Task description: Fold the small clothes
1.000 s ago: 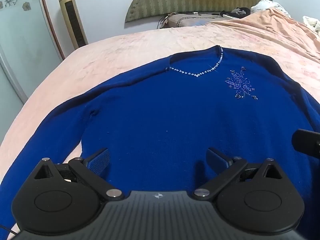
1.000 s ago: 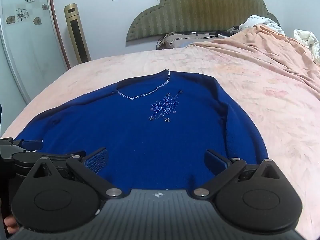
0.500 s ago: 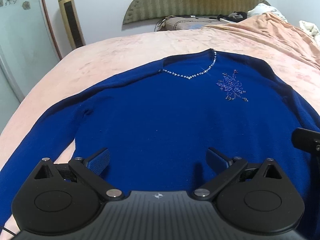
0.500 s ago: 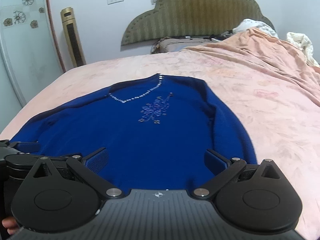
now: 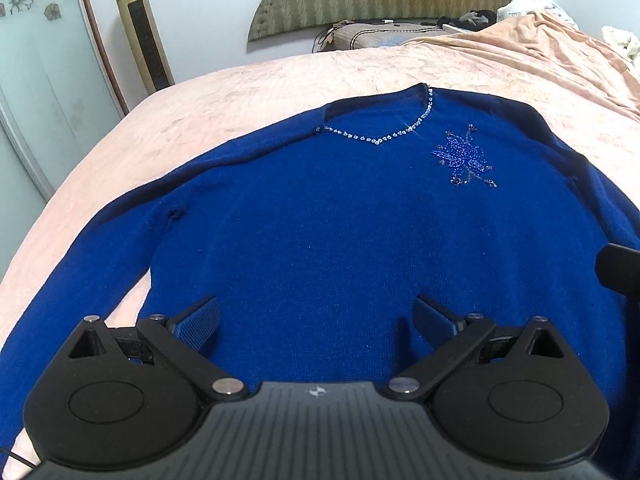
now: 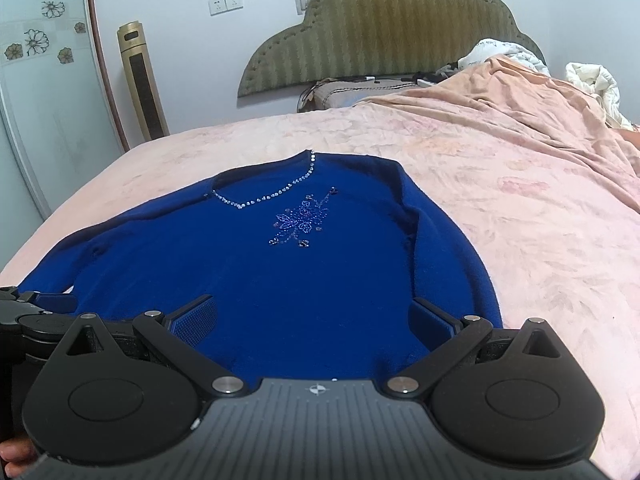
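Observation:
A royal blue sweater point(image 5: 320, 220) point(image 6: 248, 272) lies flat and face up on the pink bed, with a beaded V neckline point(image 5: 380, 136) point(image 6: 260, 200) and a beaded flower point(image 5: 464, 158) point(image 6: 302, 220) on the chest. Its sleeves run down along both sides of the body. My left gripper point(image 5: 316, 320) hovers open over the lower middle of the sweater, nothing between its fingers. Over the lower right part, my right gripper point(image 6: 314, 316) is open and empty too. The hem is hidden behind both gripper bodies.
A pink bedspread point(image 6: 500, 184) covers the bed, with bare room to the right of the sweater. An olive headboard point(image 6: 384, 36), a pillow point(image 6: 352, 90) and white bedding point(image 6: 592, 80) lie at the far end. A gold tower fan point(image 5: 142, 32) stands by the left wall.
Both cameras have shifted slightly: the right gripper rose and drew back, so the sweater looks smaller and lower. The left view wobbled. The sweater has not moved and both grippers stayed open.

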Demonstrator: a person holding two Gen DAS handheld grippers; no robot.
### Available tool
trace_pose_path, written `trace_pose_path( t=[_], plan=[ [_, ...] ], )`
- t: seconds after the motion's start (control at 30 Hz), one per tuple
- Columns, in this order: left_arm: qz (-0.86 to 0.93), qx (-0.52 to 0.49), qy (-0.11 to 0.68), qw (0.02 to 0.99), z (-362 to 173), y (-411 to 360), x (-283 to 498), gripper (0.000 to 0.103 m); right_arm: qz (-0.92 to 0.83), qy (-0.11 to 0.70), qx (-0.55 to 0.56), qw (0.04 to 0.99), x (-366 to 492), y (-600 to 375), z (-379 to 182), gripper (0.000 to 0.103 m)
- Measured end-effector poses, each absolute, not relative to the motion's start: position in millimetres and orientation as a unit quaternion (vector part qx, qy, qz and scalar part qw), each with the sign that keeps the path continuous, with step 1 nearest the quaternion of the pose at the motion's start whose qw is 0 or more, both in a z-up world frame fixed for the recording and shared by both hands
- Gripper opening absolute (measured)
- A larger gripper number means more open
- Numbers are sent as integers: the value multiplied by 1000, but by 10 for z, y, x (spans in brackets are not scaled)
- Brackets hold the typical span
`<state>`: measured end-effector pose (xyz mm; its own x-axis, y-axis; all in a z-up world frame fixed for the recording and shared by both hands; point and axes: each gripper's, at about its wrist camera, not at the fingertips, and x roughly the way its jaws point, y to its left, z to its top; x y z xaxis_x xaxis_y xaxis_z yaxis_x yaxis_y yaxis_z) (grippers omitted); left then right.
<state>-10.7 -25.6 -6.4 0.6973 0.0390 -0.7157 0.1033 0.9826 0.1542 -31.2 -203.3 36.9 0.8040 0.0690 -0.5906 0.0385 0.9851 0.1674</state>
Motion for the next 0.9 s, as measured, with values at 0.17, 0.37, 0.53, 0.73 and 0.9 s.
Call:
trace_pose_path(
  t=[0.17, 0.37, 0.53, 0.73, 0.9],
  plan=[
    [-13, 101, 386, 917, -64, -293, -128, 103, 7, 313, 90, 945, -339, -2057, 367, 103],
    [-13, 106, 385, 917, -66, -341, -137, 103, 9, 312, 91, 946, -342, -2069, 384, 103],
    [-13, 108, 386, 916, -65, -348, -144, 103, 9, 312, 92, 946, -347, -2075, 381, 103],
    [-13, 114, 384, 916, -62, -380, -153, 103, 10, 311, 92, 946, -348, -2079, 379, 103],
    [-8, 129, 379, 916, -62, -417, -174, 103, 16, 313, 89, 946, -351, -2081, 369, 103]
  ],
)
